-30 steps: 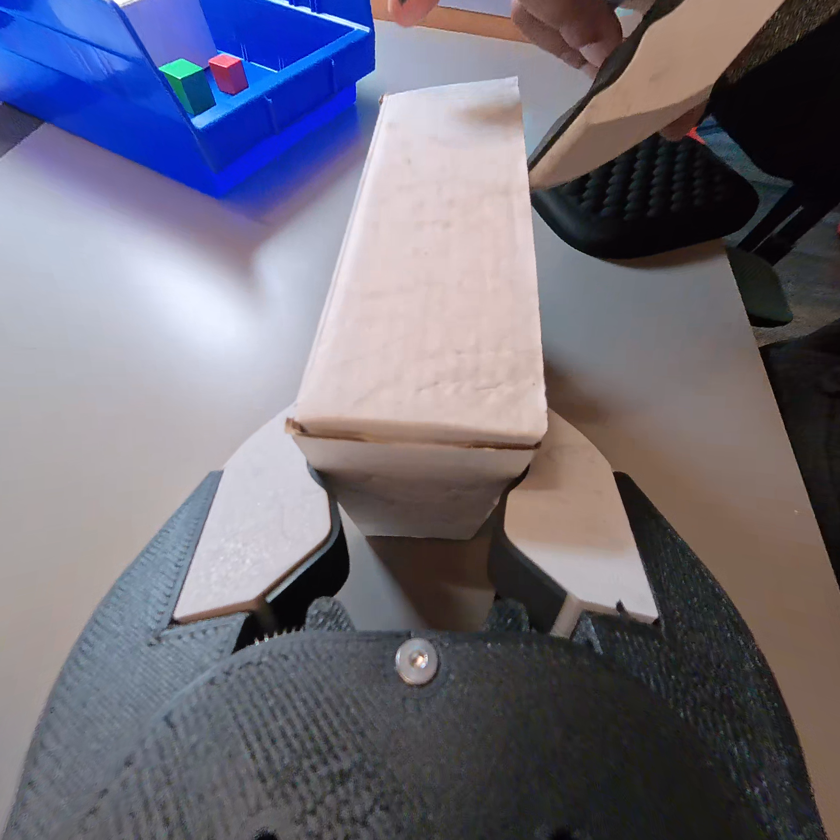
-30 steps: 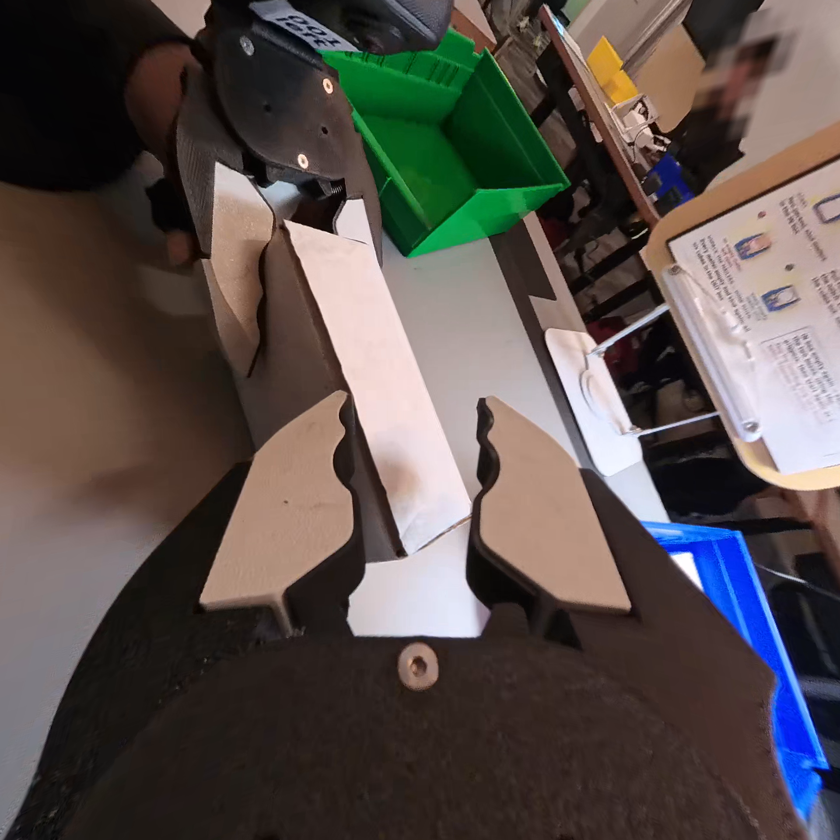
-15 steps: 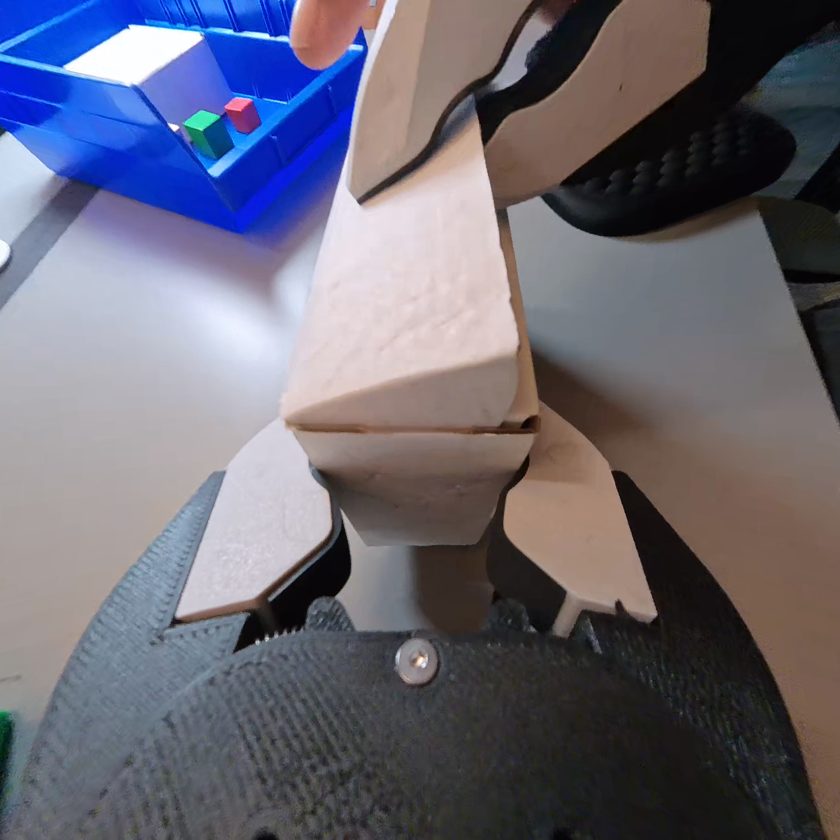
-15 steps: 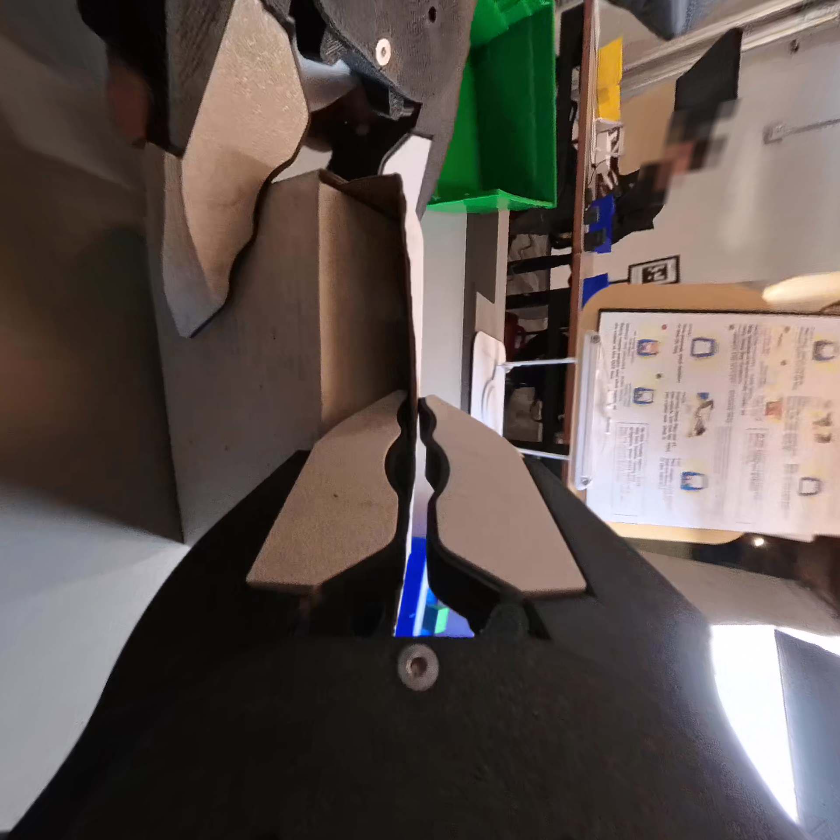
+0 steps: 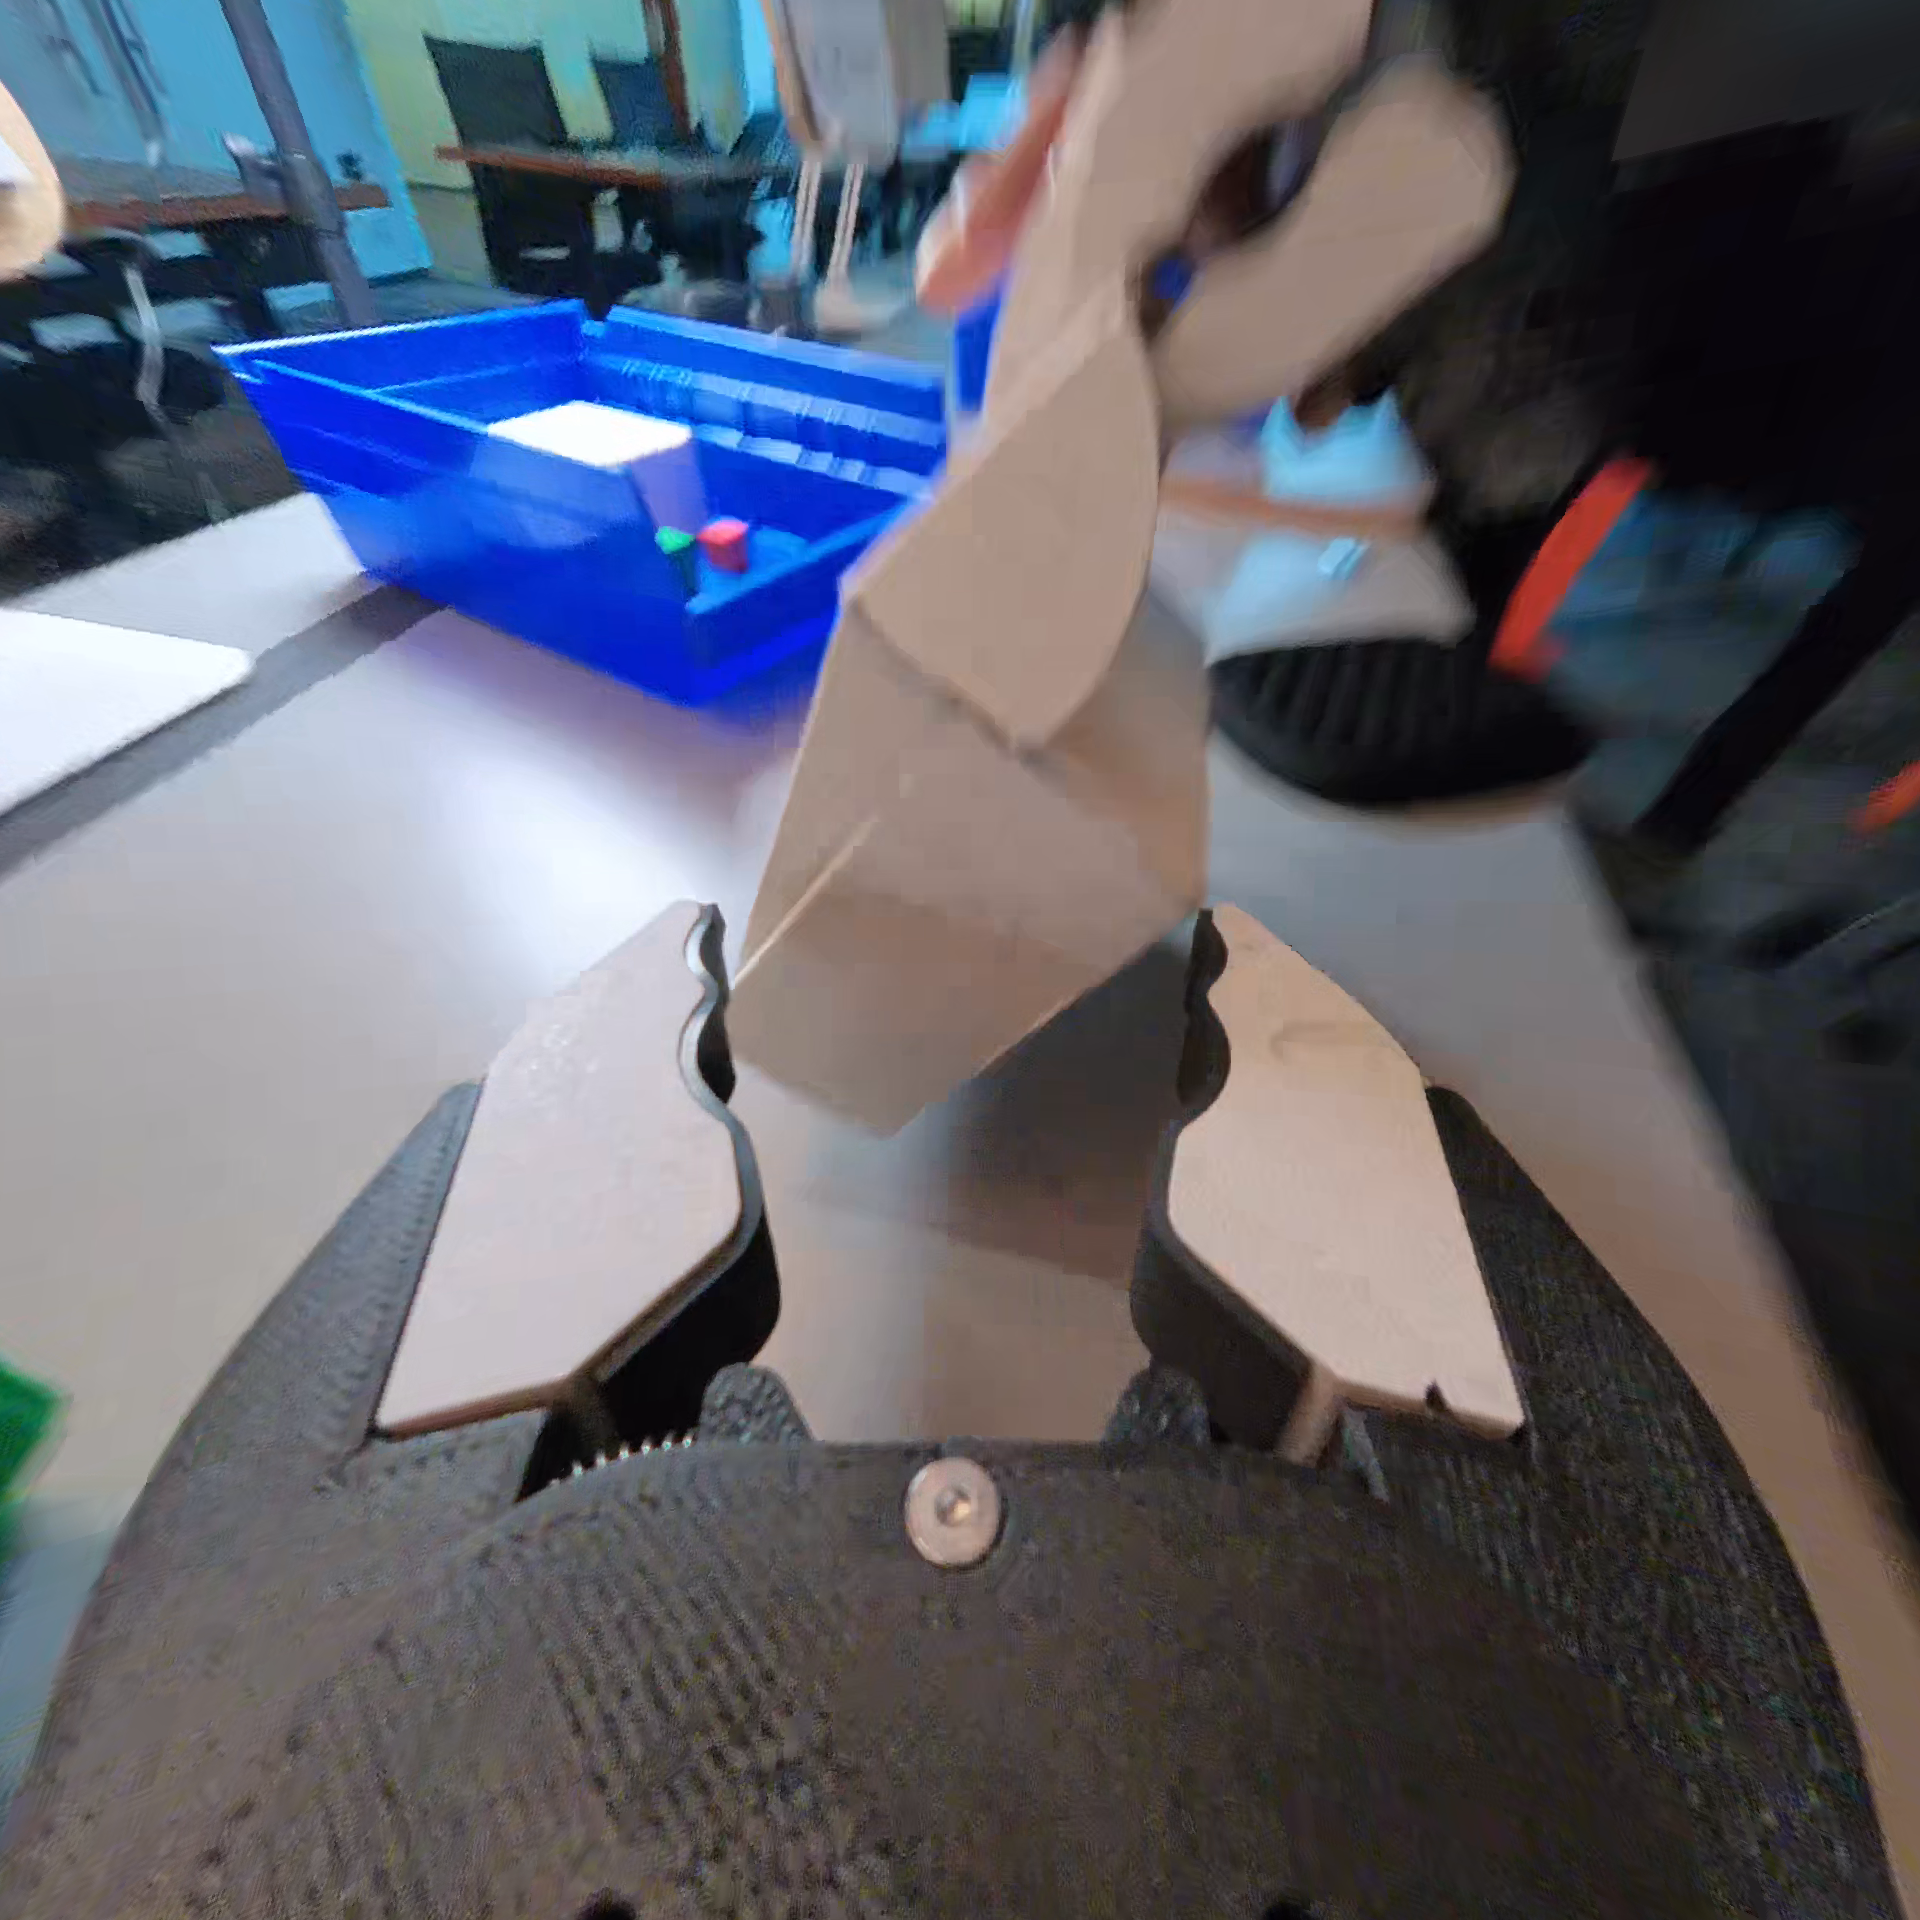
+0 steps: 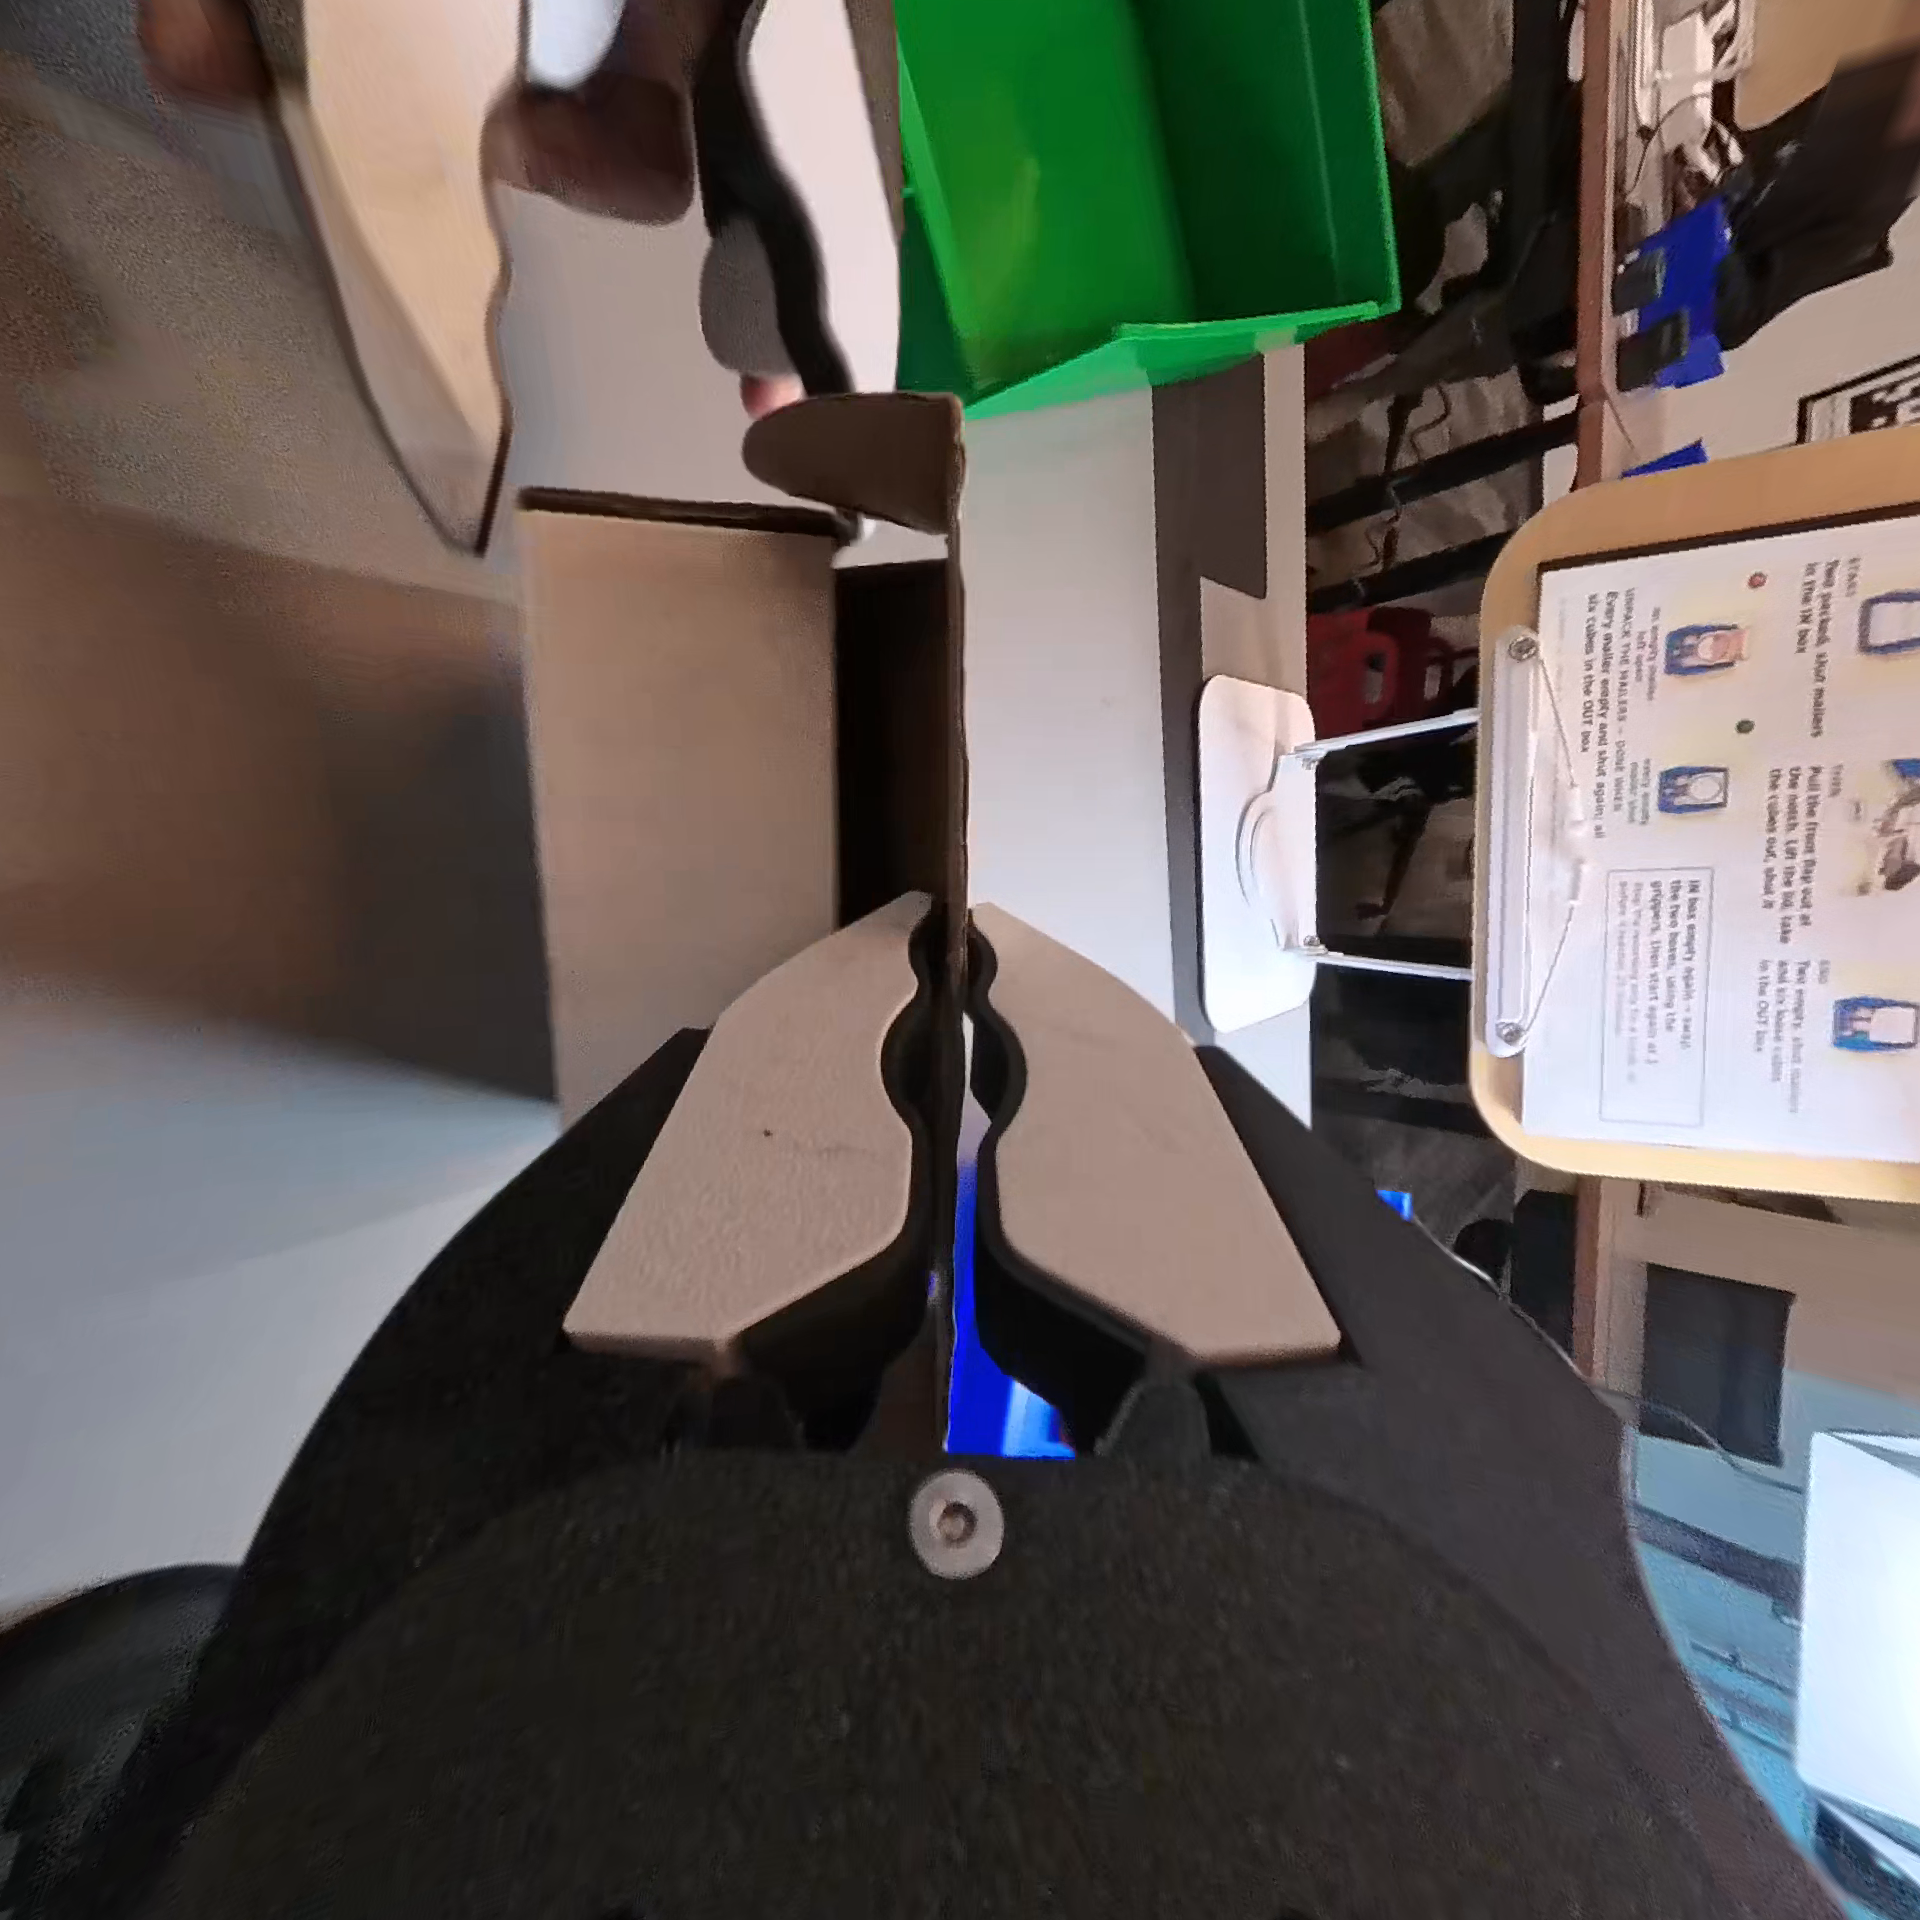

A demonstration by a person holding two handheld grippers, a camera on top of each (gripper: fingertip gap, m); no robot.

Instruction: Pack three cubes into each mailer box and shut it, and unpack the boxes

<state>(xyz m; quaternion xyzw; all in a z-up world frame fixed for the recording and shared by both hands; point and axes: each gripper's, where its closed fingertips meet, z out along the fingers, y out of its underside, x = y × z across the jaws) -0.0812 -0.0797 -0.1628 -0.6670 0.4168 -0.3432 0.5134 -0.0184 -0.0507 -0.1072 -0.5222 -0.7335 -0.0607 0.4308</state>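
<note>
Left tongs (image 5: 956,997): we have them spread wide, nothing gripped; the mailer box (image 5: 966,831) hangs tilted just ahead of the tips, lower corner near the table (image 5: 312,935). Right tongs (image 6: 954,977): pinched narrow on a cardboard flap of the box, seen edge-on in the right wrist view; box body (image 6: 686,790) sits left of the flap, and its inside reads dark, contents not visible.

Containers:
- Blue bin (image 5: 540,540), on the table beyond the box. Holds 1 green cube (image 5: 675,542), 1 red cube (image 5: 724,542), side by side, plus 1 white box (image 5: 603,442) behind them.
- Green bin (image 6: 1132,177), far end of the table in the right wrist view; the visible part of its interior shows no items.

Surface: grey table, smooth. A white sheet (image 5: 94,686) lies at its left edge. Room: desks and chairs in the background, blurred. A wooden board w/ a printed sheet (image 6: 1714,831) stands on a wire stand at right.

Count: 2 bins, 2 cubes, 2 boxes in view.
</note>
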